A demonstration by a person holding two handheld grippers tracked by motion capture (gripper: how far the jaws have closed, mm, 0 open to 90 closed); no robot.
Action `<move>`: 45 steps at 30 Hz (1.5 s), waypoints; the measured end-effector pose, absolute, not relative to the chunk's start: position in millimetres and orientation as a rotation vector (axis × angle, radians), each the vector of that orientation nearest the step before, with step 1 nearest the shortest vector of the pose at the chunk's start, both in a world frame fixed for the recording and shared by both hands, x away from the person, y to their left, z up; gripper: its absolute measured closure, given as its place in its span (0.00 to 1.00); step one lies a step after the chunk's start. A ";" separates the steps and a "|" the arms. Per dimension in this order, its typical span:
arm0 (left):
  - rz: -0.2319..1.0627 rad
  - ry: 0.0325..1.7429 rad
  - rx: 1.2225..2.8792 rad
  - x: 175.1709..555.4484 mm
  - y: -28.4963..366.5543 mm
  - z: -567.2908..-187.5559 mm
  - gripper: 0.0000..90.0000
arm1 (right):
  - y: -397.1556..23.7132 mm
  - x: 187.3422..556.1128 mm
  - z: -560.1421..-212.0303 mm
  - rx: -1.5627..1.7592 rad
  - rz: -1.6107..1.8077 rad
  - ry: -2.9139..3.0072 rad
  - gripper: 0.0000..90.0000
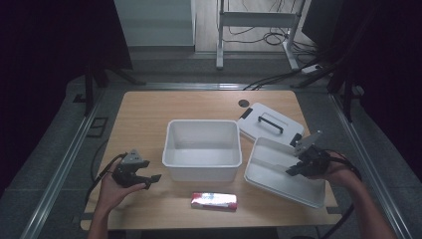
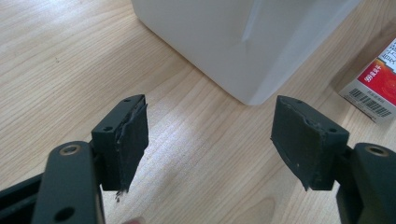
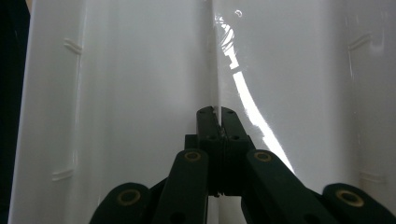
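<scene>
Barcode (image 2: 371,99) and illegible white print on red packet (image 2: 379,77).

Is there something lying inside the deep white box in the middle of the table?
No, in the high view the deep white box shows only its bare white bottom, and the red packet lies outside on the table.

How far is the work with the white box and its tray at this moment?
Done: the lid lies off, behind the open white box. In hand: the right gripper is shut on the centre divider of the white tray, which sits right of the box. Left: the tray and the red packet are outside the box; the left gripper waits open.
</scene>
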State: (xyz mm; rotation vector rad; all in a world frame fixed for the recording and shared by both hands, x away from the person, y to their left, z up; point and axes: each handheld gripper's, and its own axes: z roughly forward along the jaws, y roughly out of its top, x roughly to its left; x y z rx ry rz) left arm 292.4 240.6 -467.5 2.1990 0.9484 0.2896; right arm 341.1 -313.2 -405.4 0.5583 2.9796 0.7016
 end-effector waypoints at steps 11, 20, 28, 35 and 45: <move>0.291 0.951 2.197 292.5 241.4 -467.9 0.31 | -309.2 343.1 -428.9 0.566 0.706 3.018 0.99; 0.290 0.953 2.201 292.9 241.7 -469.0 0.31 | -297.0 345.3 -448.7 0.537 0.642 3.079 0.99; 0.293 0.952 2.208 293.5 241.3 -469.6 0.31 | -299.0 346.3 -461.8 0.550 0.623 3.105 0.99; 0.295 0.952 2.210 293.5 241.5 -469.7 0.31 | -300.0 348.7 -468.0 0.556 0.622 3.112 0.99; 0.293 0.950 2.213 293.2 241.3 -469.6 0.31 | -301.7 349.3 -467.4 0.554 0.619 3.081 0.93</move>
